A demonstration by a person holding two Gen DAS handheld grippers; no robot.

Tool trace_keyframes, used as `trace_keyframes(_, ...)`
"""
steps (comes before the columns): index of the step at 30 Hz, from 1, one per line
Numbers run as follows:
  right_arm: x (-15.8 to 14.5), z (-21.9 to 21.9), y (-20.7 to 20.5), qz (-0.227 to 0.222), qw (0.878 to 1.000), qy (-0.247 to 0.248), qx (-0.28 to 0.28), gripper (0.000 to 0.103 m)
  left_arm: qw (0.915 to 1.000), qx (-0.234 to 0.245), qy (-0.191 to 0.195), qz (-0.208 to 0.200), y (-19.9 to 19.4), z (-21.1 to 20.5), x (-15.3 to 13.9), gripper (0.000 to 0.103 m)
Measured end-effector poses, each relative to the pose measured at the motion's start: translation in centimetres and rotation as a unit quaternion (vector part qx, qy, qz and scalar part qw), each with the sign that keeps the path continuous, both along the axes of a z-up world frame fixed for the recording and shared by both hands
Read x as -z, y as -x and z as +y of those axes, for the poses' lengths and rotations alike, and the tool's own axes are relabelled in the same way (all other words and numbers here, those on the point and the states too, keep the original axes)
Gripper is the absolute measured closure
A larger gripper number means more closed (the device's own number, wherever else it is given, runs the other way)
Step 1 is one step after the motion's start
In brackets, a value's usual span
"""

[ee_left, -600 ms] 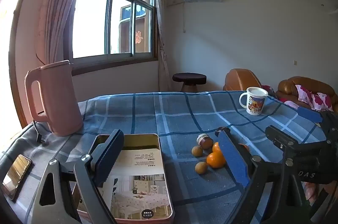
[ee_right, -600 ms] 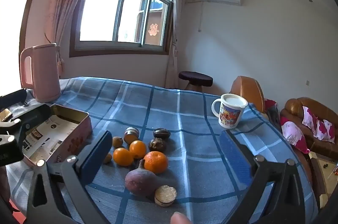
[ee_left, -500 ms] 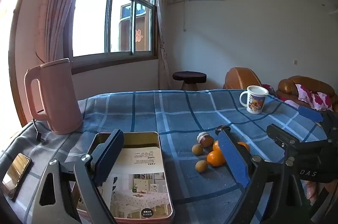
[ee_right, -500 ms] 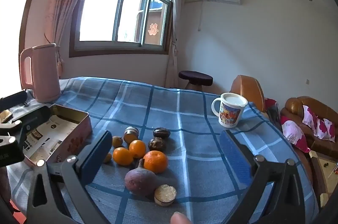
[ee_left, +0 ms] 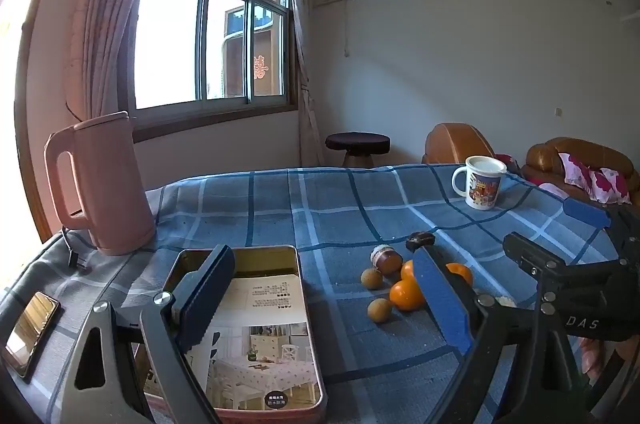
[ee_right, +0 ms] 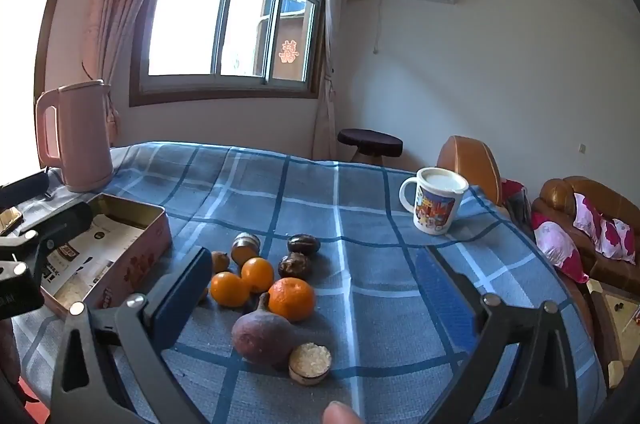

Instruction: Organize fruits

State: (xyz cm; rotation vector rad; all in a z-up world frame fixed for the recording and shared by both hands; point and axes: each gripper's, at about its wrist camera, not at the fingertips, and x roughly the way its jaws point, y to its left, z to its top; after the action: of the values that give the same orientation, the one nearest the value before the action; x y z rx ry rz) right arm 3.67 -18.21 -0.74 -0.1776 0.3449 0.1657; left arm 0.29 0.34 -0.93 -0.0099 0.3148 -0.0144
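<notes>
Both grippers hung wide open and empty over the blue checked tablecloth (ee_right: 360,191). The left gripper (ee_left: 320,288) hovered above the open tin (ee_left: 308,308); the right gripper (ee_right: 320,288) framed the fruit pile: oranges (ee_right: 291,298), a purple fruit (ee_right: 262,338) and small brown ones, just right of the tin. A mug (ee_right: 434,201) stood well apart.

Left claw (ee_left: 320,298) and right claw (ee_right: 320,298) both gape wide, tilted slightly downward
</notes>
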Motion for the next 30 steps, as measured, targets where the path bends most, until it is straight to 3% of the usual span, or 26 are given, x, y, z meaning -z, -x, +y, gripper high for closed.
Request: trace_keyframes(30, 0.43, -0.52, 0.04, 0.005, 1.000, -0.002, 0.002, 0.000, 1.0000, 0.002, -0.006, 0.005, 0.05, -0.56, 0.42, 0.011)
